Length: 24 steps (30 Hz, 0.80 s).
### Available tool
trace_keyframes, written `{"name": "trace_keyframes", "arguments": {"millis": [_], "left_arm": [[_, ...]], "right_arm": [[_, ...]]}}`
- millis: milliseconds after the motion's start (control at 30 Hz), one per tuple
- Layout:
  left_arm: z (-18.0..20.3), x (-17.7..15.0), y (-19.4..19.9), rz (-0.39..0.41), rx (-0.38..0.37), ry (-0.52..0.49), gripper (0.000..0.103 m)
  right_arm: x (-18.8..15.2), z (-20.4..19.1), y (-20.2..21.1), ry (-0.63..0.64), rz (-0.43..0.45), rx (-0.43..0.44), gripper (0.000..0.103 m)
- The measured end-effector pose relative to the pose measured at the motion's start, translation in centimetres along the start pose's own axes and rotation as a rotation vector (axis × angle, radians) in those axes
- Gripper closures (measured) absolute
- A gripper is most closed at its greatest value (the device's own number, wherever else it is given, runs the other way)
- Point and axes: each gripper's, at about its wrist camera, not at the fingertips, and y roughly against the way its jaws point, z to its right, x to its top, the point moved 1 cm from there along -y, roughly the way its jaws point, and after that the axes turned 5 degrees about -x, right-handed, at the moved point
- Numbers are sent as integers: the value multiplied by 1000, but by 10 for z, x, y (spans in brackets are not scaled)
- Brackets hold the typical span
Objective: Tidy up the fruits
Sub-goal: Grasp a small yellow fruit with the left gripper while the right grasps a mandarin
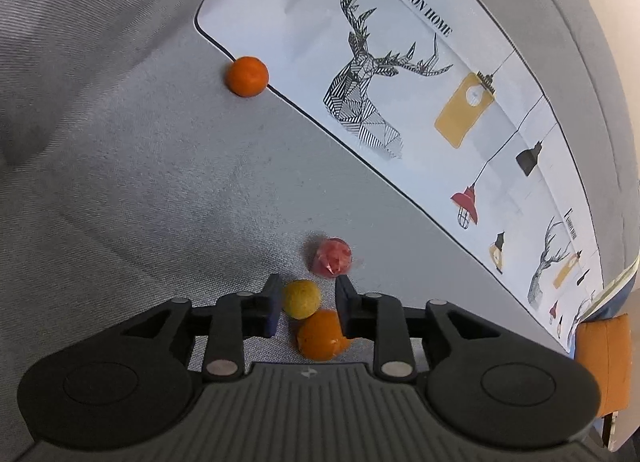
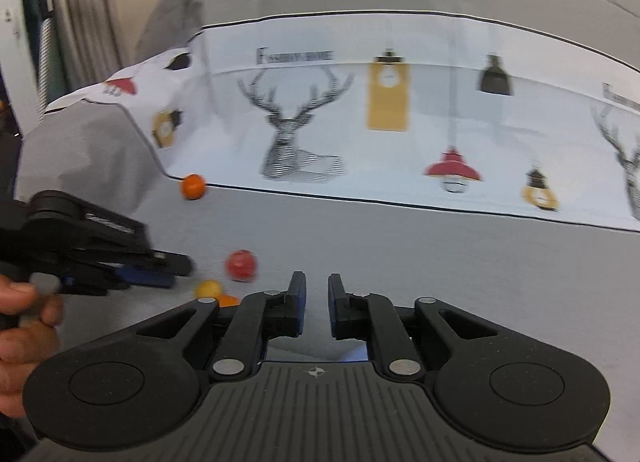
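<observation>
In the left wrist view my left gripper (image 1: 307, 286) is open above a yellow fruit (image 1: 301, 298) and an orange (image 1: 322, 335), which touch each other between its fingers on the grey sofa seat. A red fruit (image 1: 332, 257) lies just beyond the fingertips. A second orange (image 1: 246, 76) sits far off at the edge of the printed cloth (image 1: 400, 74). In the right wrist view my right gripper (image 2: 317, 288) is open and empty over the seat. The left gripper (image 2: 160, 268) shows at left, near the yellow fruit (image 2: 208, 288), red fruit (image 2: 240, 264) and far orange (image 2: 193, 186).
The white printed cloth (image 2: 400, 134) with deer and lamp drawings covers the sofa's backrest. A hand (image 2: 24, 326) holds the left gripper. An orange cushion (image 1: 602, 350) lies at the sofa's far right end.
</observation>
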Motion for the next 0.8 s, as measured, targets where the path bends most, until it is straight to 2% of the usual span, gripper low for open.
{"name": "trace_keyframes", "arguments": {"millis": [67,133,233,367,467,600,667,733,800], "left_arm": [[1,-1,-6,-14,0,1,72],[2,-1,-11,-24,-2,-5,72],[6,-1,-19,-38,14,-27,72],[7,-1,-26,-67,46,-45,72],[5,-2,-32,-91,56,-49,74],[8,0,-25,-53,66,-82,74],[10,2,-22,-34,86,-102,74],[11,2,-21,-31,108,-126,74],[10,-1,-26,-60,128,-135,74]], "right_arm": [[2,-10,-10,8,-21,42,68],[4,-22,-19,28,-48,78,59],[4,-40,-32,76,-75,112,50],[1,-56,-51,124,-126,131,46],[-4,-58,-67,140,-171,132,46],[-10,-61,-79,145,-199,145,47],[-14,-62,-82,152,-210,161,62],[-15,-63,-82,157,-202,162,63],[-15,-63,-81,153,-203,163,63]]}}
